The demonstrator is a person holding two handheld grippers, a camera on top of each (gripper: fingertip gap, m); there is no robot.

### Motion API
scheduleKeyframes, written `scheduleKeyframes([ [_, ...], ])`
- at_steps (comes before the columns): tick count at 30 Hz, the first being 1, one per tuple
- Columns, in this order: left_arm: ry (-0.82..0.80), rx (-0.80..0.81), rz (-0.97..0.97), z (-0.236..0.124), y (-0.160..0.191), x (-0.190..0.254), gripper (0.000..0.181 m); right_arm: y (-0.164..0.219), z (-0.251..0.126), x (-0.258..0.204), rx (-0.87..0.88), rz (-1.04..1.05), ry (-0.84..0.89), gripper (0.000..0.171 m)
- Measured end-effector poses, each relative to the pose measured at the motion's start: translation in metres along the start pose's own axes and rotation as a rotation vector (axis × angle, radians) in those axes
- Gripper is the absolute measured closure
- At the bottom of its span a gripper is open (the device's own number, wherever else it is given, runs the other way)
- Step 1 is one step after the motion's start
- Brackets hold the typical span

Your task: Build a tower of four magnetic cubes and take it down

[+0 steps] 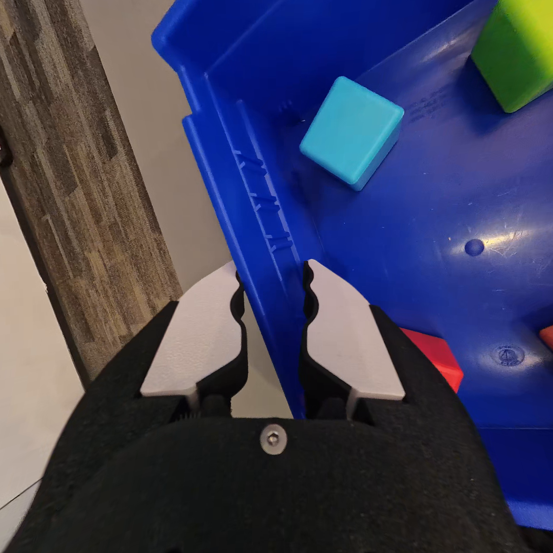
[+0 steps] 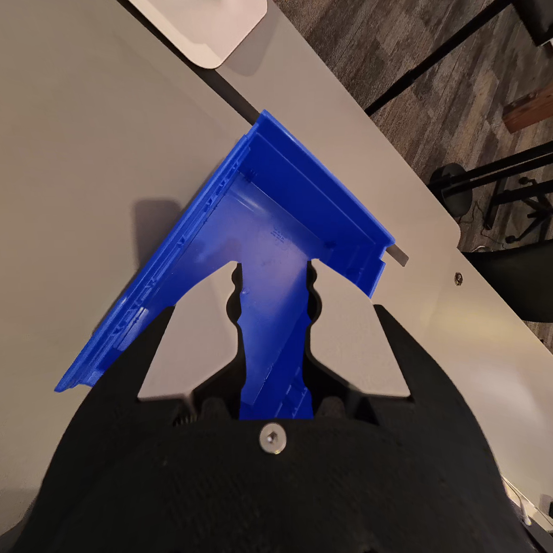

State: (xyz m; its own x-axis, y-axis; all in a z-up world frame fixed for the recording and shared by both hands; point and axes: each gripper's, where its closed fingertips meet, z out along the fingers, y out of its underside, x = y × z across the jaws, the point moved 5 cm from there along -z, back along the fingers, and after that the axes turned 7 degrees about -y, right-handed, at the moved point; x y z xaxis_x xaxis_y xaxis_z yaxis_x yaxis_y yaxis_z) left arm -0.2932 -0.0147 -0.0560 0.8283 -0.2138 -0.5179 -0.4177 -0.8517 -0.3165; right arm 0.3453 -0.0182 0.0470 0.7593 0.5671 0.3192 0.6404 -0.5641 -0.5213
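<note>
The left gripper (image 1: 270, 266) straddles the side wall of a blue bin (image 1: 263, 284), one finger outside and one inside. Its jaws stand partly open with the wall between them; I cannot tell whether the pads actually press on the plastic. The right gripper (image 2: 272, 263) hovers over the bin's floor (image 2: 254, 233), jaws partly open and holding nothing.

The cubes lie loose inside the bin, none stacked. A light-blue cube (image 1: 351, 131) sits near the far corner, a green cube (image 1: 517, 57) further along, a red cube (image 1: 431, 363) just behind the left gripper's inner finger, and an orange one (image 1: 546, 339) barely shows at the frame's edge. The tower looks not yet begun.

The trouble I foresee: the bin appears tilted or lifted on one side, so the cubes could slide together and snap onto one another by their magnets, in the wrong order or crooked. If the left gripper lets go carelessly, the bin may drop and scatter them. The red cube sits so close to the left finger that it is awkward to reach.

Around it are a pale table (image 2: 74, 134), a white tray-like object (image 2: 209, 27) at its far side, carpet (image 1: 74, 179) and chair legs (image 2: 508, 194). The bin's walls hem in any sideways approach to the cubes.
</note>
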Motion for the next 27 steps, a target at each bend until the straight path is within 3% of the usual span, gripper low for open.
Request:
scheduleKeyframes([
  [2, 0.013, 0.001, -0.011, 0.000, 0.001, 0.000, 0.143, -0.001, 0.003, 0.002, 0.004, 0.004, 0.005, 0.129],
  [4, -0.011, 0.078, 0.000, -0.006, -0.005, -0.004, 0.126, -0.005, 0.003, 0.005, 0.033, 0.006, 0.019, 0.129],
  [7, 0.000, 0.281, -0.020, -0.049, -0.017, -0.011, 0.122, -0.017, -0.006, 0.011, 0.145, 0.008, 0.070, 0.128],
  [9, 0.128, 0.411, -0.003, -0.090, -0.020, 0.002, 0.117, -0.023, -0.012, 0.012, 0.217, 0.027, 0.067, 0.128],
  [12, 0.483, 0.489, 0.253, -0.134, -0.004, 0.061, 0.110, -0.022, -0.013, 0.012, 0.234, 0.041, 0.034, 0.128],
  [14, 0.481, 0.499, 0.451, -0.138, 0.003, 0.086, 0.113, -0.017, -0.009, 0.012, 0.195, 0.038, 0.028, 0.129],
  [17, 0.547, 0.409, 0.575, -0.131, 0.008, 0.114, 0.117, -0.008, -0.004, 0.013, 0.154, 0.050, -0.006, 0.129],
  [27, 0.556, 0.064, 0.666, -0.074, 0.015, 0.147, 0.116, 0.002, -0.010, 0.024, 0.169, 0.095, -0.023, 0.129],
])
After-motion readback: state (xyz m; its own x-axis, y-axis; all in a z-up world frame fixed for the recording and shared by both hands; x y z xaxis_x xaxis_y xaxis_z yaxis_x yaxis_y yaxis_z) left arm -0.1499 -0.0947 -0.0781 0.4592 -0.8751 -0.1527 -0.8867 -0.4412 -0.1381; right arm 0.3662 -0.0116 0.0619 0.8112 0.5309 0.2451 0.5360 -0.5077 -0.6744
